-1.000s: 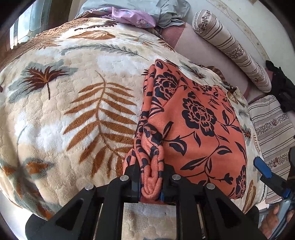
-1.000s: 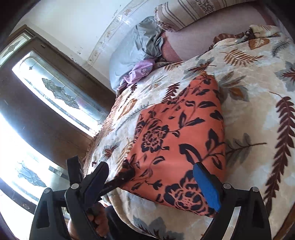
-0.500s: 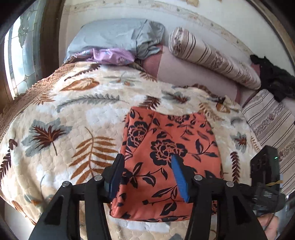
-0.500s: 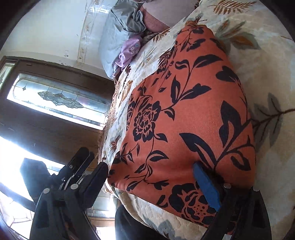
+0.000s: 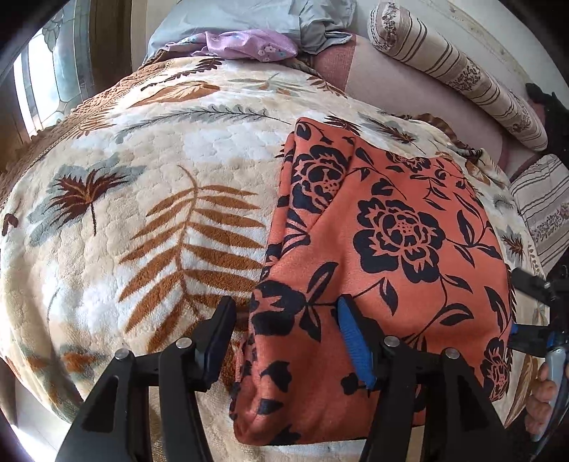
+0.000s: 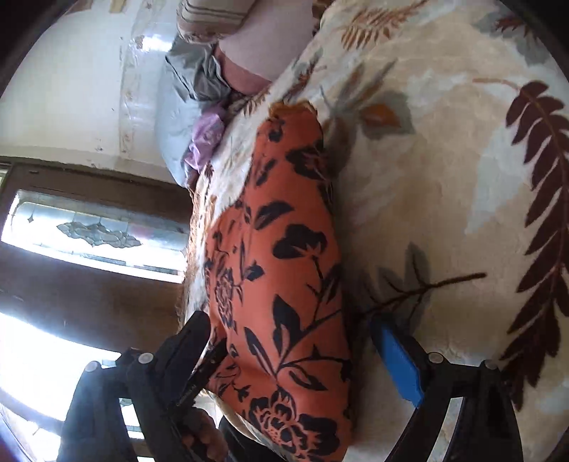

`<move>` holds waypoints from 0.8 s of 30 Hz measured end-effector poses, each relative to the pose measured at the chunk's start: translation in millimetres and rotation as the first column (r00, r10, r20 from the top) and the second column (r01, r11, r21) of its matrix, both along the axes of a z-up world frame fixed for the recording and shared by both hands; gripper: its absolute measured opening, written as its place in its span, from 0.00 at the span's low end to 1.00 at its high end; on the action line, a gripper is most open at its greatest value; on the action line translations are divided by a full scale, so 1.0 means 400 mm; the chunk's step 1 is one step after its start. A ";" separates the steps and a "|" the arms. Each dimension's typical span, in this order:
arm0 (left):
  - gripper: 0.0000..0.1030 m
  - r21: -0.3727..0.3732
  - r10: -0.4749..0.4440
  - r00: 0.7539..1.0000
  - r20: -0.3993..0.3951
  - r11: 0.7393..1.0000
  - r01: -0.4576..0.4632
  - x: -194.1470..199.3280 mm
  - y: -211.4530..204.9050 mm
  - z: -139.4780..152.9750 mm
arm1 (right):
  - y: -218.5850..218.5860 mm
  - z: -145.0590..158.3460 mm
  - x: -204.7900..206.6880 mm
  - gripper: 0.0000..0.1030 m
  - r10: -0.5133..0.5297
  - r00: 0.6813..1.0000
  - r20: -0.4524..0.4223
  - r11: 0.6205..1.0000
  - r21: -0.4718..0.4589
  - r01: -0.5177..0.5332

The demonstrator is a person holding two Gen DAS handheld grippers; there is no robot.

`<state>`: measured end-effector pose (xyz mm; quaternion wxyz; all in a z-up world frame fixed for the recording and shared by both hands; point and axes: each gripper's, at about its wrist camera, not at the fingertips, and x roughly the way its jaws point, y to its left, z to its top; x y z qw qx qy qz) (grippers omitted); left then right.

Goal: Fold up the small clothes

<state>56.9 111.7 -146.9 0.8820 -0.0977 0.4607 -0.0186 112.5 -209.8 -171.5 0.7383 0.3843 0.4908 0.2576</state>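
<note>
garment: orange fleece cloth with black flower-and-leaf print (image 5: pixel 387 248), folded into a rough rectangle, lying flat on the bed, near edge close to the bed's near edge. Left side shows a doubled-over flap; near-left corner bunches into loose folds.
garment, right wrist view: same cloth (image 6: pixel 284 284) runs as a long strip from near to far, its right edge resting on the blanket.
left gripper: black two-finger tool (image 5: pixel 284 337), jaws part-way apart and just been opening. Left finger sits over the blanket just beside the cloth's left edge; blue-padded right finger (image 5: pixel 352 341) is over the cloth. Near-left corner of the cloth lies between them, pads not pressing it.
right gripper: black tool, one blue pad (image 6: pixel 295 348), jaws part-way apart and just been closing. Near-right corner of the cloth lies between the fingers; blue pad (image 6: pixel 398 362) stands off the cloth's edge, over the blanket. No grip visible.
right gripper, left wrist view: visible at the far right edge (image 5: pixel 533 305), at the cloth's right side, with the person's hand (image 5: pixel 540 401) on its handle.
bed cover: cream plush blanket with brown fern and grey leaf pattern (image 5: pixel 142 213), under the cloth.
far end: striped beige bolster pillow (image 5: pixel 458 67), crumpled grey bedding (image 5: pixel 256 17), small lilac floral cloth (image 5: pixel 249 44).
far left: stained-glass window in a dark wood frame (image 6: pixel 96 231).
</note>
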 end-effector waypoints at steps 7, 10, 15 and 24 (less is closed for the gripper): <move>0.63 -0.008 -0.005 1.000 0.014 1.000 0.005 -0.004 0.005 -0.005 | 0.047 0.034 -0.018 0.44 0.004 0.999 0.054 0.982 -0.191 0.006; 0.63 -0.018 -0.007 1.000 0.016 1.000 0.007 -0.004 0.009 -0.005 | -0.008 0.042 0.004 0.64 -0.055 0.998 0.028 0.998 -0.037 0.056; 0.64 -0.014 -0.007 1.000 0.015 1.000 0.007 -0.004 0.005 -0.004 | -0.044 -0.005 0.122 0.80 -0.106 0.993 -0.051 0.992 0.067 0.109; 0.66 -0.001 -0.009 1.000 0.030 1.000 0.009 -0.008 -0.001 -0.007 | -0.020 -0.036 0.132 0.56 -0.140 0.987 -0.082 0.990 -0.004 0.141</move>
